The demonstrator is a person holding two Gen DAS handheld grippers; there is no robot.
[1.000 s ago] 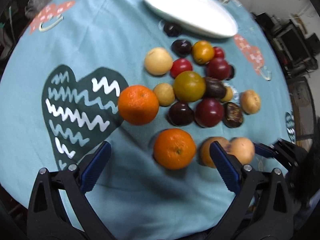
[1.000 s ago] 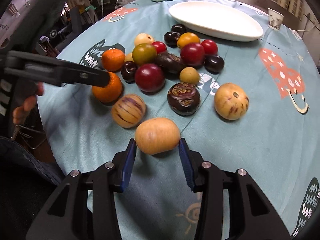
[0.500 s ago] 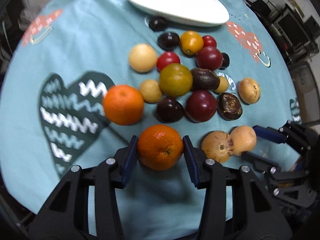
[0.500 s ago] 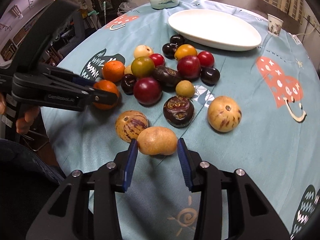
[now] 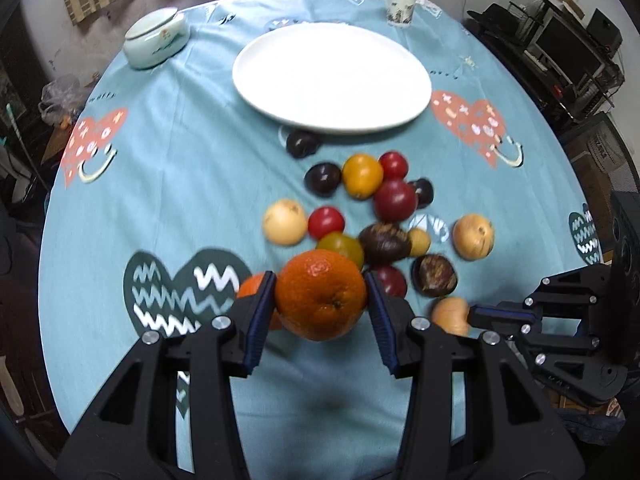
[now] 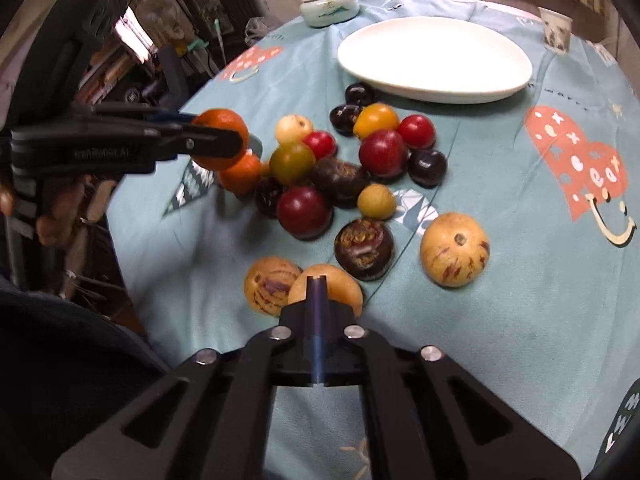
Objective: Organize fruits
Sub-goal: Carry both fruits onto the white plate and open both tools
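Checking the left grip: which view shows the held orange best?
Left wrist: the orange fills the centre, clamped between both pads of the left gripper. Right wrist shows it side-on at the far left, partly hidden by a finger.

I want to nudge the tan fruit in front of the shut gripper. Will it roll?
Probably. The tan fruit looks smooth and rounded, so a push would likely roll it. The striped fruit right beside it might get bumped. The right hand-held gripper is shut with nothing held, so its narrow tip may glance off.
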